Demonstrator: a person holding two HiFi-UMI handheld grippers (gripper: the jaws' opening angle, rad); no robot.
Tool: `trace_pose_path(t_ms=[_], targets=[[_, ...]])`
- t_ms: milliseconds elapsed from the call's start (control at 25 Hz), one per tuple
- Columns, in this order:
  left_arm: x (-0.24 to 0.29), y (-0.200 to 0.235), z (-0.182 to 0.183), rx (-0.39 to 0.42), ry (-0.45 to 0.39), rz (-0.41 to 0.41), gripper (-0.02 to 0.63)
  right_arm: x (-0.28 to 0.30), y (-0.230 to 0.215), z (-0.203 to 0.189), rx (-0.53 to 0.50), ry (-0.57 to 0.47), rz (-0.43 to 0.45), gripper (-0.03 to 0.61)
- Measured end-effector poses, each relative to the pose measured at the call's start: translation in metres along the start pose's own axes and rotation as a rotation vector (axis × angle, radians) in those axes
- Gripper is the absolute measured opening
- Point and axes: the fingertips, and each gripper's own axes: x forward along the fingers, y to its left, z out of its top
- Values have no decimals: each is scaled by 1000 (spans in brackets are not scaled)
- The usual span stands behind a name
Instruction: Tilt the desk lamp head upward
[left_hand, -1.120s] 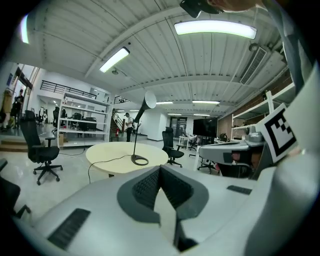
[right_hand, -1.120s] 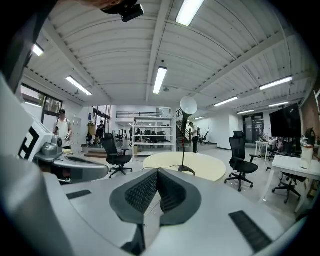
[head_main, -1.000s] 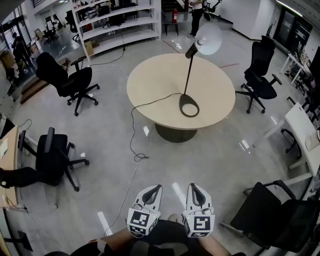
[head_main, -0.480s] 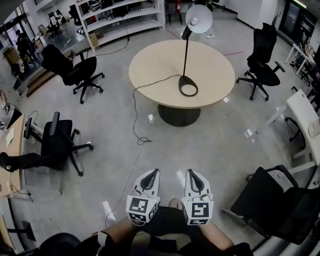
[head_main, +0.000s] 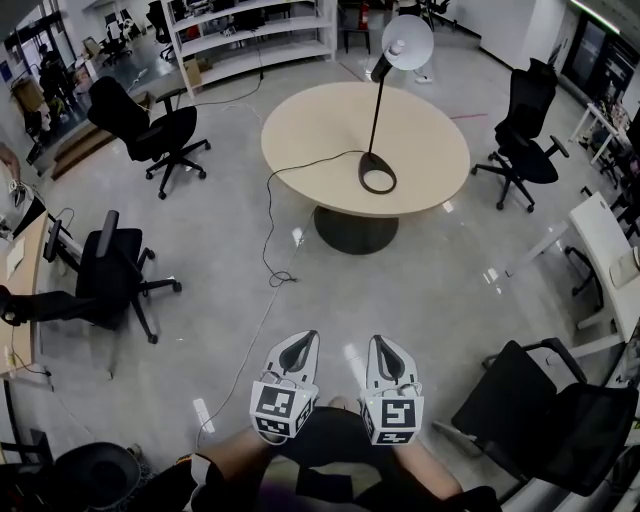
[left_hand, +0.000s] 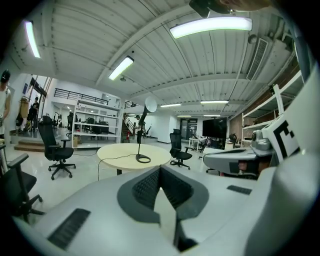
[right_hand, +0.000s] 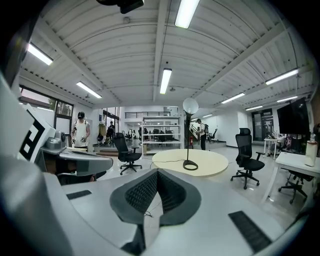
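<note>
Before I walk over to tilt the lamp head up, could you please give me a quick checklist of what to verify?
1. Lamp within reach: not ok; the desk lamp stands on the round table, far ahead of both tools.
2. Tools empty: ok; the left tool and right tool hold nothing.
3. Jaws open for the lamp head: not ok; both shut.
4. Lamp's base flat on the table: ok.
5. Walkway: not ok; the cable trails onto the floor.
</note>
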Motion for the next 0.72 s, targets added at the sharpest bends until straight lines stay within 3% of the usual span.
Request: trace_pose_path(t_ms=[720], targets=[[-14, 13, 8, 6, -18, 30, 46, 4, 15, 12, -13, -19, 30, 14]])
